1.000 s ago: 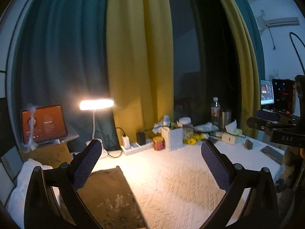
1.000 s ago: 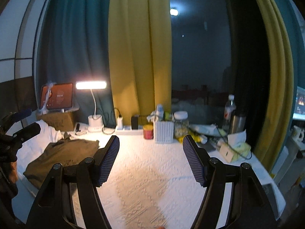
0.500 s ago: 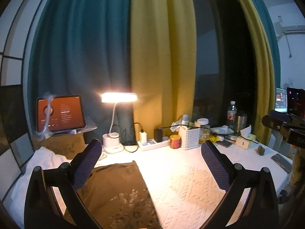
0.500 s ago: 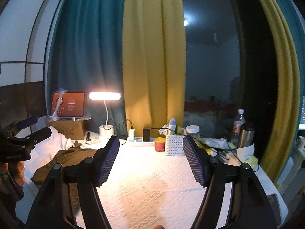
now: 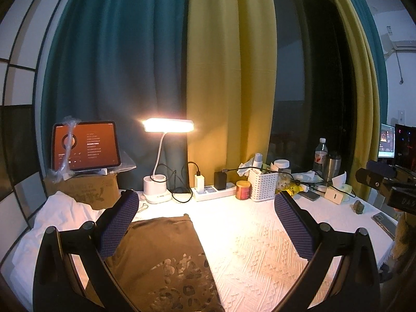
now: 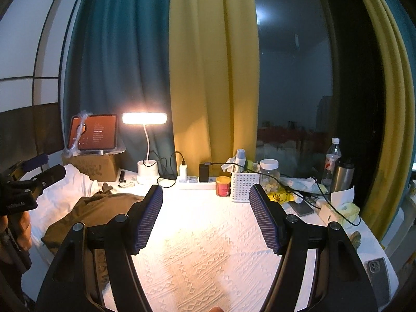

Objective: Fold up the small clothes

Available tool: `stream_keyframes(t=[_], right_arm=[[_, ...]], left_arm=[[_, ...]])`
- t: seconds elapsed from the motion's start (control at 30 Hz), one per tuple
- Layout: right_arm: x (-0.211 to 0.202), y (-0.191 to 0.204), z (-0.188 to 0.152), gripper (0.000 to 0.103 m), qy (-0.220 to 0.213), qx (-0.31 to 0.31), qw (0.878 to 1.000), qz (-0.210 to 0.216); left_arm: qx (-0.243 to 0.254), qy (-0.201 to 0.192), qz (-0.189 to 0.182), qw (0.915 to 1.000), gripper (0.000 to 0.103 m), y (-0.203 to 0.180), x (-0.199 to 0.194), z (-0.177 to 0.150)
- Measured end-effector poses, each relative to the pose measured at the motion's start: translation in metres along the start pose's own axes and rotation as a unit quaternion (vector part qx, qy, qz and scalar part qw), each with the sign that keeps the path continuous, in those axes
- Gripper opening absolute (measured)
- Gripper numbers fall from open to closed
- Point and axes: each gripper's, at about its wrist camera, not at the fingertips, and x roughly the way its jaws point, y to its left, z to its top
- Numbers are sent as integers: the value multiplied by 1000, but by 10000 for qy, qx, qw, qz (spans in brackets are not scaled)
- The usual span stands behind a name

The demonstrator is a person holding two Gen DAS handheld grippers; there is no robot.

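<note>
Both grippers hover with jaws wide and empty over a lamplit table.

The olive-brown printed garment (image 5: 166, 257) lies on the white tablecloth (image 6: 208, 247) below the left gripper (image 5: 205, 226), left of the right gripper (image 6: 206, 218); whether it awaits folding or lies folded cannot be judged.

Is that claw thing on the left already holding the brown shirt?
No. The left gripper is open, its fingers wide apart above the brown shirt, pinching nothing.
</note>
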Motion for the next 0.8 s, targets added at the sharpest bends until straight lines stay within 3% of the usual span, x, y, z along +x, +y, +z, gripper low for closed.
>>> stream_keyframes(t=[0.8], right_arm=[[0, -8, -12, 72, 89, 30, 9999, -74]], left_arm=[[-12, 70, 16, 10000, 103, 5, 1, -2]])
